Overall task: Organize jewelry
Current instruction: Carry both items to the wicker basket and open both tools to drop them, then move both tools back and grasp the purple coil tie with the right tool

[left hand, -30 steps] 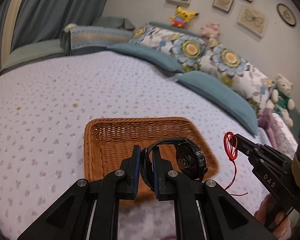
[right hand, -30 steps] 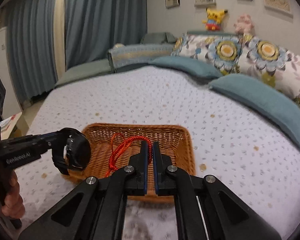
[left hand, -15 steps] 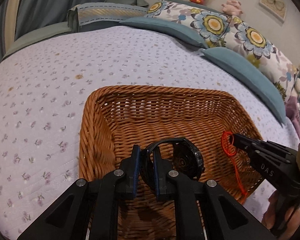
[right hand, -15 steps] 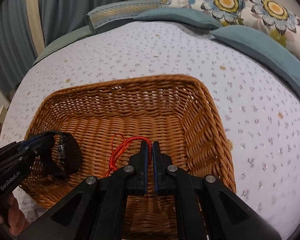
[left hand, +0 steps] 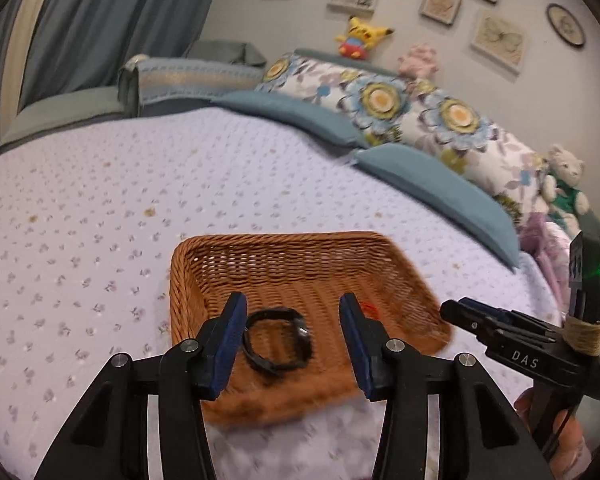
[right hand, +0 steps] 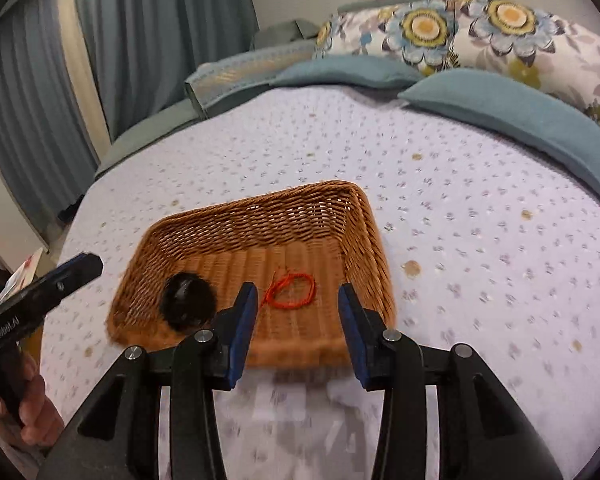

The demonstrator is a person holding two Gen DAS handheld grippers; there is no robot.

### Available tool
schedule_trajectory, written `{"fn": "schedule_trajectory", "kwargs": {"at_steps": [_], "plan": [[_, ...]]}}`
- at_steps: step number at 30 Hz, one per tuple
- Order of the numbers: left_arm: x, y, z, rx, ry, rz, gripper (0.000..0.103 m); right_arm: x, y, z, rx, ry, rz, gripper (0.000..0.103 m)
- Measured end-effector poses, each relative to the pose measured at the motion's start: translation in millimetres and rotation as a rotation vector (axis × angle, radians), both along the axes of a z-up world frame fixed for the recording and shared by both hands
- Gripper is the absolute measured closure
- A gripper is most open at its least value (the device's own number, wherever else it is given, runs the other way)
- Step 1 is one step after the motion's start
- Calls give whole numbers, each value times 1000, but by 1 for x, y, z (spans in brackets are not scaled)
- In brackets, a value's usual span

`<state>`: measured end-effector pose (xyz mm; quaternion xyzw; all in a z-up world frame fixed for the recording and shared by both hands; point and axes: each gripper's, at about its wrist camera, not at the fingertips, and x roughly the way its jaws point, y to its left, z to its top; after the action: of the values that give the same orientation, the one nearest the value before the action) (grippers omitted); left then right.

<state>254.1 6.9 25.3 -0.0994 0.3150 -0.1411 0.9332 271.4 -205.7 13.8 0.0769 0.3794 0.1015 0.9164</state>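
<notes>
A brown wicker basket point(left hand: 300, 240) point(right hand: 364, 216) sits on the bed. A black watch point(left hand: 278, 340) point(right hand: 188, 300) lies on its floor at the left. A red string bracelet point(right hand: 292, 290) lies beside it, and a bit of it shows in the left wrist view point(left hand: 370, 308). My left gripper point(left hand: 292, 344) is open and empty, raised above the basket's near edge. My right gripper point(right hand: 298, 328) is open and empty, also above the near edge. Each gripper shows in the other's view, the right one point(left hand: 460, 310) and the left one point(right hand: 84, 266).
The bed has a lilac flowered cover point(left hand: 100, 220) point(right hand: 480, 240). Blue and flowered pillows point(left hand: 432, 176) point(right hand: 500, 104) line its far side. Plush toys point(left hand: 362, 36) sit on the headboard, a teddy bear point(left hand: 566, 184) at the right. Curtains point(right hand: 140, 40) hang at the left.
Both grippers opened. The watch and the red bracelet dropped into the basket. Both grippers then pulled up and back from the basket.
</notes>
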Motion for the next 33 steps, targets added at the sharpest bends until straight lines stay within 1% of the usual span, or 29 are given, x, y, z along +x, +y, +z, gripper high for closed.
{"fn": "schedule_trajectory", "kwargs": {"at_steps": [3,6,8,9,12,16,18,20,23,26,28,31,33], "plan": [[-34,-4,13,11,-36,-32,53,-39,1,10,-7,-40,22,59],[-68,-1,17,14,-51,-40,53,-76,0,16,-18,-70,32,59],[-93,6,17,5,-51,-27,53,-99,1,18,-28,-86,43,59],[-102,10,16,-5,-48,-15,53,-105,2,17,-33,-89,44,59],[-124,25,14,-53,-34,22,53,-134,3,13,-33,-99,54,59],[-145,41,2,-80,-3,55,53,-155,3,1,-2,-78,69,59],[-148,55,-15,-111,39,82,54,-160,6,-7,21,-60,98,59],[-143,66,-32,-136,89,108,54,-161,14,-13,15,-51,124,59],[-136,74,-54,-132,137,146,54,-158,32,-23,-5,-32,160,59],[-133,75,-65,-117,146,173,54,-150,45,-34,-20,-16,161,59],[-131,71,-68,-98,146,174,54,-137,49,-46,-5,31,150,59],[-127,63,-70,-71,143,155,54,-123,50,-58,13,83,138,60],[-122,54,-74,-59,154,131,54,-115,52,-64,20,111,141,60]]}}
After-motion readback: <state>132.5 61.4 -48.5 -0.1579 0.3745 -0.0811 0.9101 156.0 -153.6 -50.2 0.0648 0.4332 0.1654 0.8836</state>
